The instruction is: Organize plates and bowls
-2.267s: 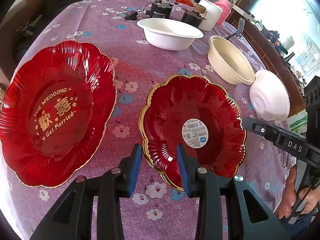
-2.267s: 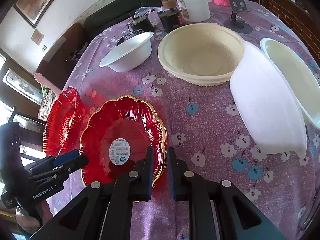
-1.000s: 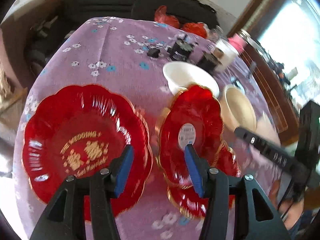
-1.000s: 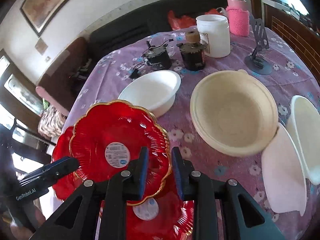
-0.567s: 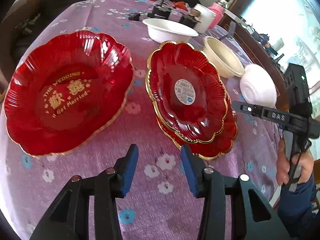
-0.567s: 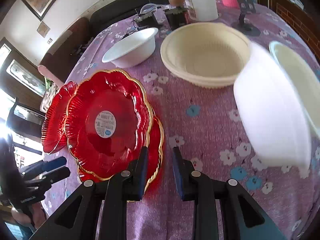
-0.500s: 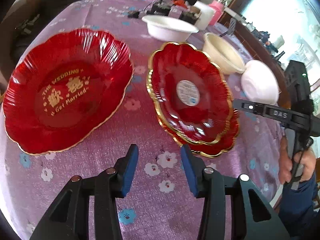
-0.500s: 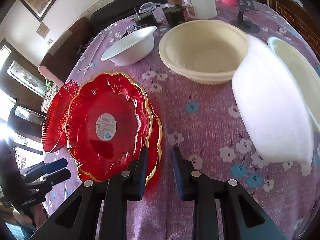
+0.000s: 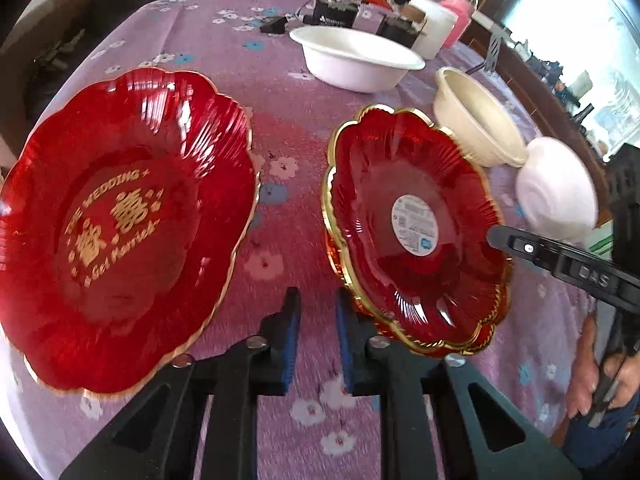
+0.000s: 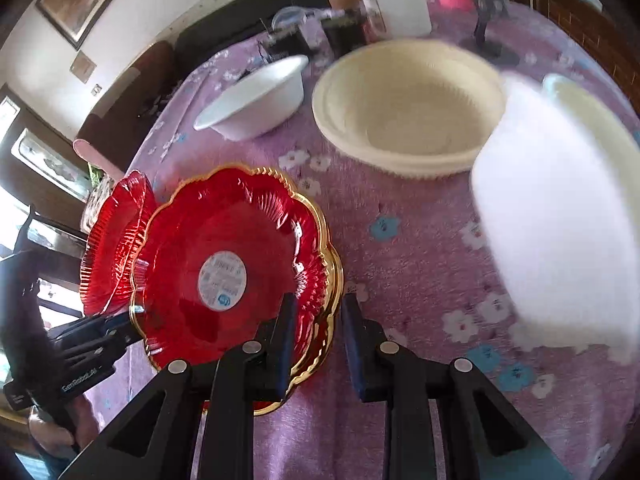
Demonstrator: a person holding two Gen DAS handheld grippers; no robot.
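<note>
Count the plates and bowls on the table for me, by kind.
Red plates: 3 (wedding plate, sticker plate, plate under it)
Bowls: 4 (white upright bowl, cream ribbed bowl, overturned white bowl, pale bowl behind it)
Total: 7

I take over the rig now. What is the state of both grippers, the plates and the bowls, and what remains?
Left gripper: jaws have just been closing, narrow gap, nothing between them.
Right gripper: stack rim between its jaws; grip unclear.
Done: sticker plate lies on second gold-rimmed plate.
Left: wedding plate apart; white bowl, cream bowl, overturned bowl unstacked.
</note>
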